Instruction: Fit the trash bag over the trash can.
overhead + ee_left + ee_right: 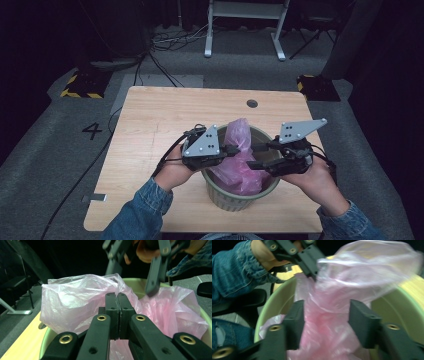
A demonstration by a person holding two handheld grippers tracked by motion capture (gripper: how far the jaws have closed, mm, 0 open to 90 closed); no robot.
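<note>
Inside the green bin the pink bag is bunched, not yet spread over the rim. At the bin's left rim, the left gripper is clamped on its film; over the middle, the right gripper is held apart around a fold.

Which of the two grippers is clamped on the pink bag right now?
The left gripper: its fingers are pressed together, pinching the pink bag at the bin rim. The right gripper has its fingers apart, with bag film loose between them.
</note>
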